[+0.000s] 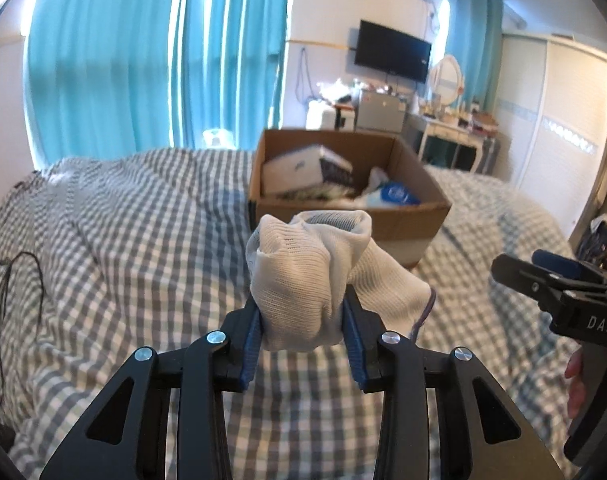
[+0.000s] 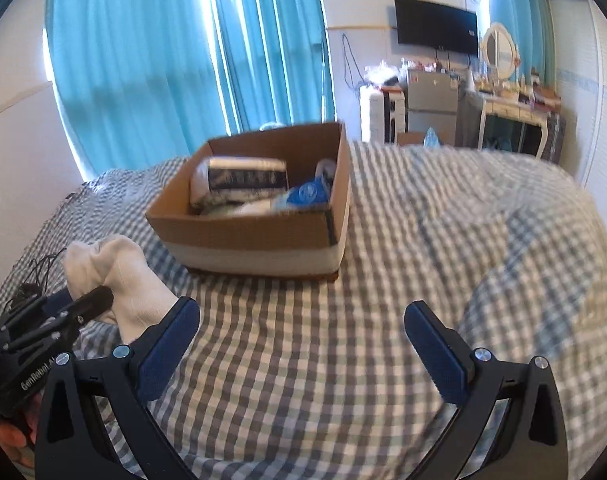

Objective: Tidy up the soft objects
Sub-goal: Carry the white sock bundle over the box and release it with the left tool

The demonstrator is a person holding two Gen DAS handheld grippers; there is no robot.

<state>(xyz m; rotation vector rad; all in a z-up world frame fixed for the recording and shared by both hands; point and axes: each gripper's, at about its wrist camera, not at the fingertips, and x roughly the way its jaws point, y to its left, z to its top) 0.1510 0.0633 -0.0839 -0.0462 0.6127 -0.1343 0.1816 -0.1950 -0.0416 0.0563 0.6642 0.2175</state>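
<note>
Your left gripper (image 1: 303, 320) is clamped on a bundle of white socks (image 1: 311, 280), its blue pads pressing both flanks of the roll. The bundle is clear of the checked bedspread (image 1: 123, 240), carried in the air on the near side of the cardboard box (image 1: 399, 220). Seen from the right wrist, the same roll sits at the lower left, short of the box's near wall.

Your right gripper (image 2: 301, 340) stands wide apart with nothing between its pads — it is idle, over bare bedspread.

The step in hand, as I judge it, is the carry: the socks are picked up and not yet delivered. The box already holds a white and dark patterned package (image 1: 303, 168) and a blue and white pack (image 1: 395, 194), so the free floor appears to lie toward the near wall.

The next move calls for you to bring the bundle over the near rim and high enough to clear it, then let go only once it is inside. Note the loose sock end hanging to the right of the roll — it could snag on the rim.
</note>
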